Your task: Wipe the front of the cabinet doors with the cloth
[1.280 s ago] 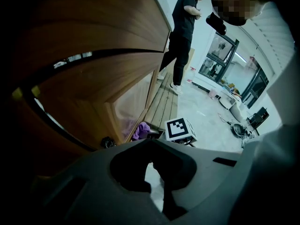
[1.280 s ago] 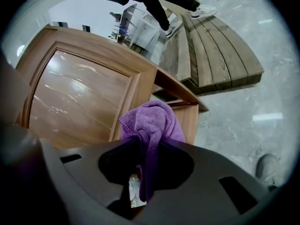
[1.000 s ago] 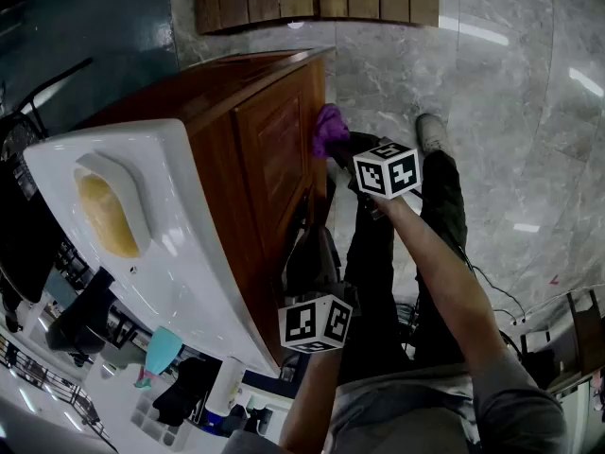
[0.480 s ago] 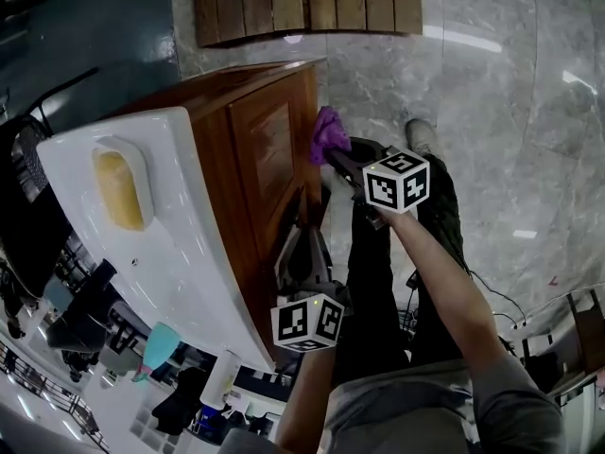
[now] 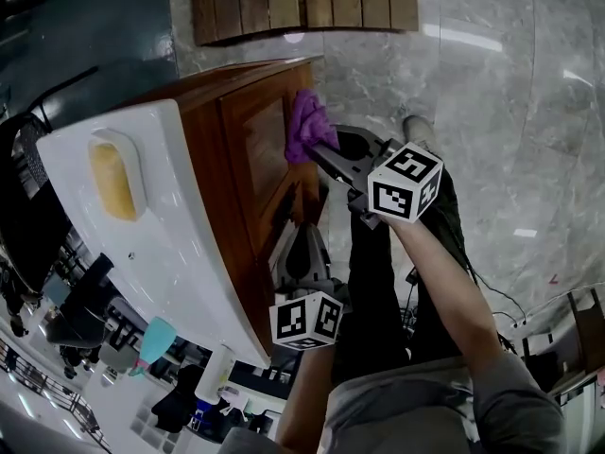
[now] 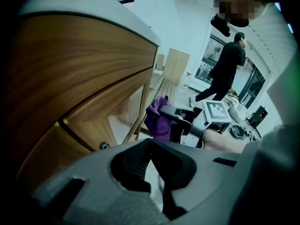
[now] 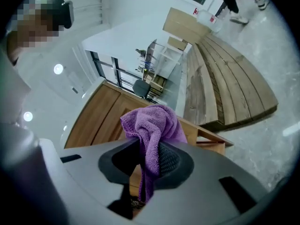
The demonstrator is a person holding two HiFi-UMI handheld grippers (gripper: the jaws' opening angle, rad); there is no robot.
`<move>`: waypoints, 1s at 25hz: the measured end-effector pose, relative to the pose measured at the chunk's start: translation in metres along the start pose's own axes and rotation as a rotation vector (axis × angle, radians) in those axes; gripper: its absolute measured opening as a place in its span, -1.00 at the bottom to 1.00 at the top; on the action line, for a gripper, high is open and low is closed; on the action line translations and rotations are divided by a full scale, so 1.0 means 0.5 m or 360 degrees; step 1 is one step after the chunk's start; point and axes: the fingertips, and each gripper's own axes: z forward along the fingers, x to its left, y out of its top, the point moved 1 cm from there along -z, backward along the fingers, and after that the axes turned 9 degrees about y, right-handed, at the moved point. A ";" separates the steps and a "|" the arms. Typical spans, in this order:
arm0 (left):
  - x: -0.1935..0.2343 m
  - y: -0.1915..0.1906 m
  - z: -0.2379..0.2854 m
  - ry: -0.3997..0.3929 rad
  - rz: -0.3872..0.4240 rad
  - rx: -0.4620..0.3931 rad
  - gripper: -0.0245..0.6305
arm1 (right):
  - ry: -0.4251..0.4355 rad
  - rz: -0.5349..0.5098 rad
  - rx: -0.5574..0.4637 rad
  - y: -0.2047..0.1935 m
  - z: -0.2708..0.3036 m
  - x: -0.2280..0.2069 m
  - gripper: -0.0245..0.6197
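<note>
Wood with a warm, streaked grain fills the left gripper view: the cabinet (image 6: 79,69) under a smooth white sink top (image 6: 93,8), its door (image 6: 124,114) a framed flat panel with a small dark knob (image 6: 104,146) near the lower corner. The left gripper (image 6: 153,146) has its ribbed dark pads closed tip to tip, with nothing between them. Past them a soft purple cloth (image 6: 157,118) hangs bunched against the door front. A person (image 6: 227,62) in dark clothes stands far behind.

Right gripper view: the right gripper (image 7: 149,162) is clamped on the cloth. Its looped terry pile bulges above the jaws, and a narrow tail hangs down between them. The wooden door lies just behind the cloth, and a platform (image 7: 229,83) of long wooden slats curves away on pale stone floor (image 7: 262,139).

Head view: the cabinet looks dark reddish-brown here. The sink top is glossy with rounded edges, and the grey veined floor shines. The cloth presses on the upper part of the door panel, at the tip of the right gripper, whose marker cube (image 5: 405,195) faces up. The left gripper sits lower, close to the same cabinet face. Half a second ago the cloth sat at the door's outer edge by the cabinet corner. It now lies further in over the panel, and the right gripper has swung with it. The left gripper has barely shifted.
</note>
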 end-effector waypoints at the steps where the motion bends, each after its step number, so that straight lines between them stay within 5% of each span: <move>1: 0.000 0.001 0.001 -0.0001 0.0002 0.0000 -0.91 | 0.0043 -0.0011 -0.0019 0.011 0.005 0.013 -0.70; 17: 0.014 0.017 0.013 0.0033 -0.0014 0.0013 -0.91 | 0.0420 -0.0261 0.0037 0.094 0.102 0.148 -0.70; 25: 0.019 0.008 0.019 0.0047 -0.0051 0.0036 -0.91 | 0.0396 -0.0322 0.0119 0.094 0.133 0.145 -0.70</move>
